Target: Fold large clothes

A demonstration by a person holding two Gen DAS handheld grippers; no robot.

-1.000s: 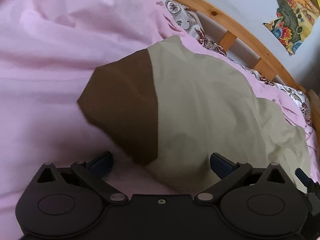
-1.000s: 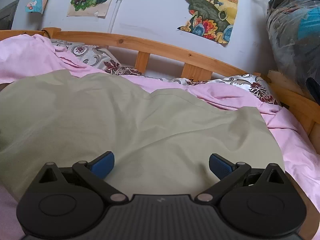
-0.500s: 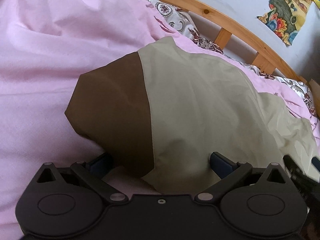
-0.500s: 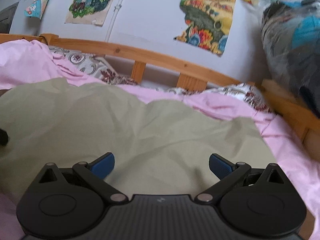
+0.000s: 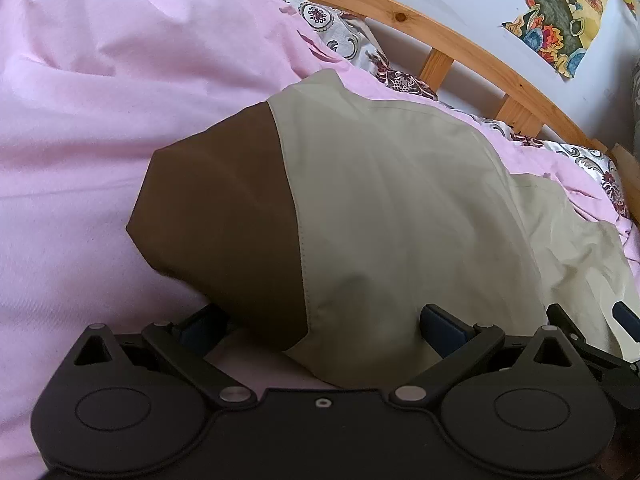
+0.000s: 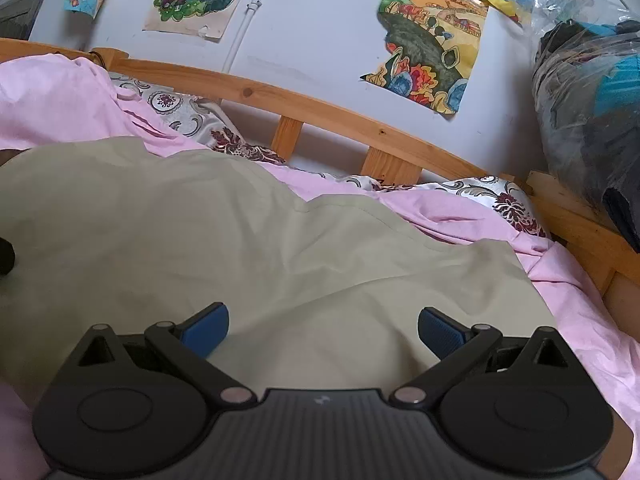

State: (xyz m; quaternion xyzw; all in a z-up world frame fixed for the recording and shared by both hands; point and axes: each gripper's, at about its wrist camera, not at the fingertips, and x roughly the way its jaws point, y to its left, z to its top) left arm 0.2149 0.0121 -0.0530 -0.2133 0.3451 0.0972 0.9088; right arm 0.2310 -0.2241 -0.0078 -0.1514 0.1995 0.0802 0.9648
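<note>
A large beige garment (image 5: pixel 400 216) with a brown panel (image 5: pixel 224 200) at its left end lies spread on a pink bed sheet (image 5: pixel 80 120). It also fills the right wrist view (image 6: pixel 240 248). My left gripper (image 5: pixel 320 322) is open, its jaws wide apart, with the near edge of the garment between them at the brown-beige seam. My right gripper (image 6: pixel 322 328) is open over the garment's near beige edge. The right gripper also shows at the right edge of the left wrist view (image 5: pixel 592 336).
A wooden bed rail (image 6: pixel 320 116) runs along the far side, with a patterned pillow (image 6: pixel 180 112) against it. Posters (image 6: pixel 432 44) hang on the white wall. A plastic bag of dark things (image 6: pixel 592 112) sits at the far right corner.
Both grippers have moved forward and low toward the garment's near edge. The left one now has the edge between its open jaws. Both stay open.
</note>
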